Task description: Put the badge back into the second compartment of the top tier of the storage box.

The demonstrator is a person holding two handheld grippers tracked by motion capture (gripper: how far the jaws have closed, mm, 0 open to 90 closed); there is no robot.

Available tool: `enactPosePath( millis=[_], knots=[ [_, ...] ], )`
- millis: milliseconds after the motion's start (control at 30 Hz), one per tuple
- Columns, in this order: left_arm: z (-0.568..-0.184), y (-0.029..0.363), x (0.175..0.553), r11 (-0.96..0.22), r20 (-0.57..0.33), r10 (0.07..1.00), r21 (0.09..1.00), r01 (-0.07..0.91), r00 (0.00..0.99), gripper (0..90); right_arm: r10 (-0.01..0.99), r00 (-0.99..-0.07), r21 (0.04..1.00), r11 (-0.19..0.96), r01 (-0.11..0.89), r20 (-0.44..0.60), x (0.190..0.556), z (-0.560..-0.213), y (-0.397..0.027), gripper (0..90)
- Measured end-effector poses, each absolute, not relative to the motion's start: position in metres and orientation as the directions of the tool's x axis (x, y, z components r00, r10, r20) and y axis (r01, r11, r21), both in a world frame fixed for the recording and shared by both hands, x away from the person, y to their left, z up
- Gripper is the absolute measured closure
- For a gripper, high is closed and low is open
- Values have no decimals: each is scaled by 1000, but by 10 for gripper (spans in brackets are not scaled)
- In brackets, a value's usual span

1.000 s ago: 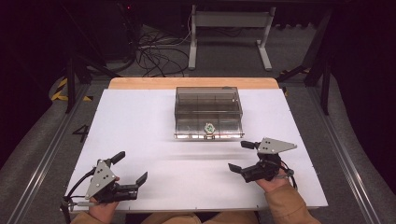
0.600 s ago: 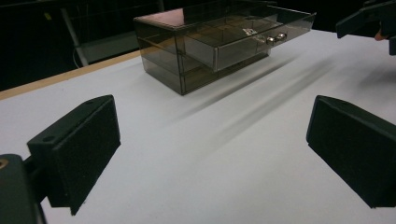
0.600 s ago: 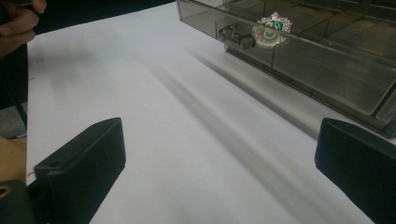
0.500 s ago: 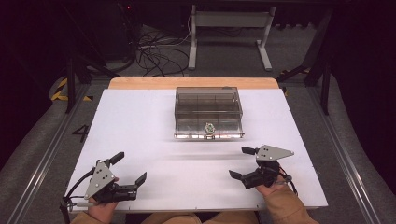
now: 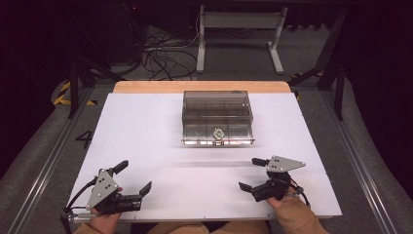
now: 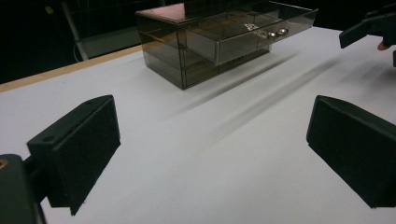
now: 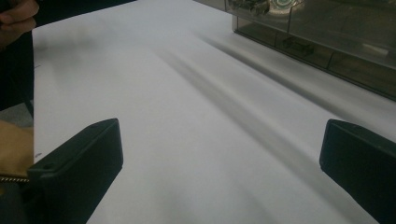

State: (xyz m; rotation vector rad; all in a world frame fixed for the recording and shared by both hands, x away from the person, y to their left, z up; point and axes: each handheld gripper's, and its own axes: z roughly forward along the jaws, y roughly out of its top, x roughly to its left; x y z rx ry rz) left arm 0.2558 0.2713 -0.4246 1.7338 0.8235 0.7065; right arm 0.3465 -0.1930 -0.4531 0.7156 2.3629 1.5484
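High view: sitting mid-table, smoky drawer box, drawer hanging slightly open; flanking near edge, left gripper and right gripper, both gaping, holding nothing, path unblocked.

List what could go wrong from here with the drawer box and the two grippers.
1. The drawer of the clear box stands slightly pulled out; a bump might shove it or slide the light box on the smooth table.
2. Its knobs are small; the wide-open right gripper may miss or slip off them.
3. The small item inside could rattle about if the drawer is jerked.
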Motion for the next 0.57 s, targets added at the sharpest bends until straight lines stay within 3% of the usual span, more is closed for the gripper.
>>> enactPosePath(
  millis=[567],
  knots=[
    [-425,268,258,-242,89,797,954,180,598,35,528,-847,915,313,255,56,347,-451,-195,2]
  ],
)
